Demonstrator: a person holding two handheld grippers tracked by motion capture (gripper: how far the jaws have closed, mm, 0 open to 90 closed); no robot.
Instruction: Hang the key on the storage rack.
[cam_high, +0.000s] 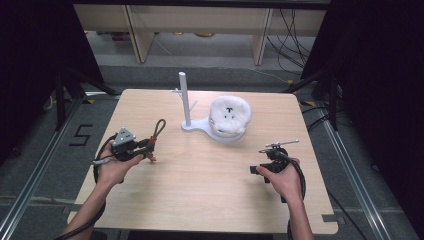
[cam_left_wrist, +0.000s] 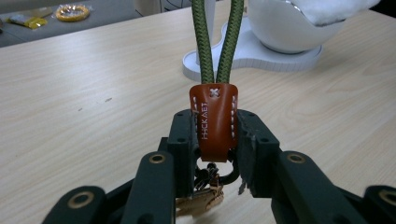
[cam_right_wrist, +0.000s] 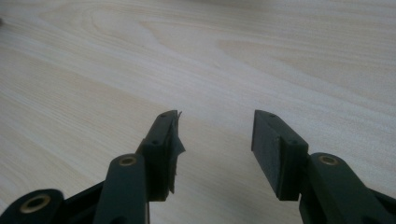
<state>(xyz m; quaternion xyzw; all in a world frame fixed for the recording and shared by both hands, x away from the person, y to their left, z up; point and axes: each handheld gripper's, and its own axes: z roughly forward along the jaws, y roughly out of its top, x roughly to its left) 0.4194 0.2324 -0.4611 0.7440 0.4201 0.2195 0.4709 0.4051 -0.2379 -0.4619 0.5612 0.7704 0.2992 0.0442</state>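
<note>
Left gripper view, nearest: the black two-jaw left gripper (cam_left_wrist: 215, 140) is clamped on the brown stitched leather tab (cam_left_wrist: 214, 122) of a key strap; small keys or metal bits (cam_left_wrist: 205, 193) are seen hanging below the jaws.

Long axis: the olive-green braided cord loop (cam_left_wrist: 217, 42) is carried straight forward out of the tab, along the gripper's own line, its two strands side by side.

High view, held thing: the strap is lifted off the light wooden table (cam_high: 200, 175) at the left gripper (cam_high: 145, 146), with the cord loop (cam_high: 159, 127) angled up and towards the table's far middle.

Direction of target: the white stand with an upright post and short side pegs (cam_high: 185, 102) is placed ahead and to the right of the left gripper, well apart from it.

Beside the post: a white bowl-shaped holder with a fluffy white pad (cam_high: 229, 116) is set on the same base, to the post's right.

Nearer hand: the left is judged the nearer one to the post, and it already carries the loop.

Right gripper view: the black two-jaw right gripper (cam_right_wrist: 215, 135) is held wide apart, with nothing between the jaws and bare table beneath.

Right gripper, high view: the right gripper (cam_high: 274, 159) is kept low at the near right, apart from the stand.

Coming move, as judged: the loop's open end has to be brought over a peg.
</note>
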